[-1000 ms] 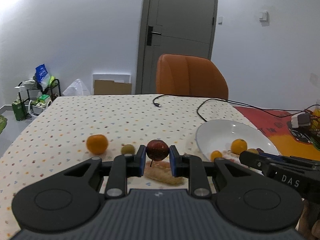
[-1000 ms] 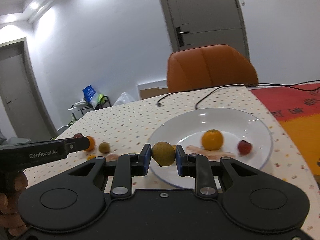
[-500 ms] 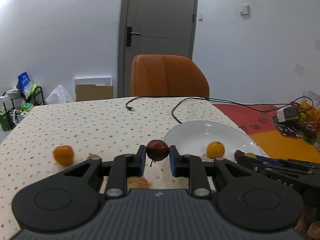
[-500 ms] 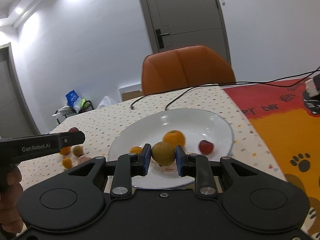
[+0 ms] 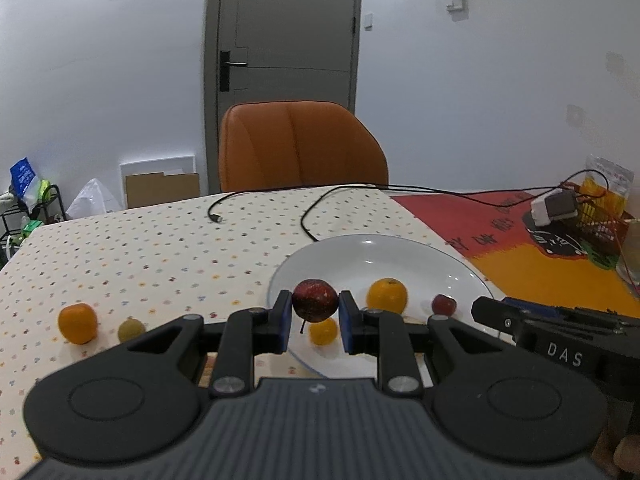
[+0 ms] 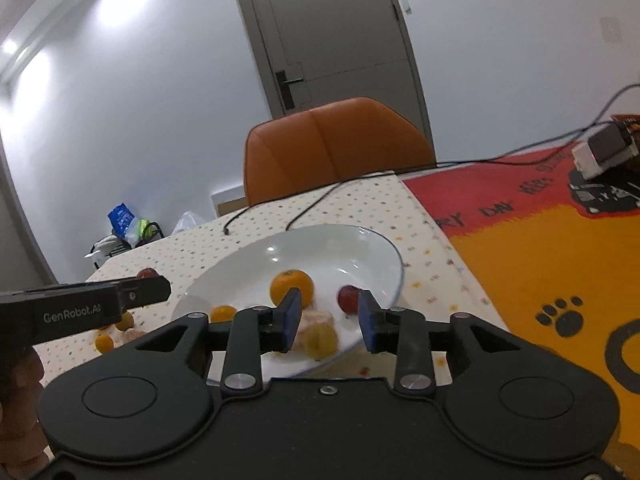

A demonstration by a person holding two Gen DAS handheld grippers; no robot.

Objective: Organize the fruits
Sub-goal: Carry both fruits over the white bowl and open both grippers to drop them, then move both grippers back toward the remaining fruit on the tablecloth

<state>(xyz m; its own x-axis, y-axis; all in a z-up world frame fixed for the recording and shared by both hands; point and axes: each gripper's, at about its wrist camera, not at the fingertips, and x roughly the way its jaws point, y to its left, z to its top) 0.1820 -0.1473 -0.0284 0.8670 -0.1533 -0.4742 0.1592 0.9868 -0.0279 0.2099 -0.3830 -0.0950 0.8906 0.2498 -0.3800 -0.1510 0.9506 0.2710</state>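
Note:
My left gripper (image 5: 314, 318) is shut on a dark red apple (image 5: 314, 301), held above the near left rim of the white plate (image 5: 460, 270). On the plate lie an orange (image 5: 387, 295), a small orange fruit (image 5: 323, 331) and a small red fruit (image 5: 443, 304). My right gripper (image 6: 329, 322) is open above the plate's (image 6: 372, 248) near edge. A yellow-green fruit (image 6: 320, 339) lies on the plate below its fingers, beside the orange (image 6: 291, 286) and the red fruit (image 6: 349, 298).
On the dotted tablecloth left of the plate sit an orange (image 5: 77, 323) and a small green fruit (image 5: 131, 329). A black cable (image 5: 312, 208) runs behind the plate. An orange chair (image 5: 300, 146) stands at the far edge. A red and yellow mat (image 5: 520, 264) with a charger (image 5: 554, 207) lies to the right.
The right gripper opened and let go of the yellow-green fruit, which now lies on the plate. The left gripper carried the apple rightward over the plate's rim.

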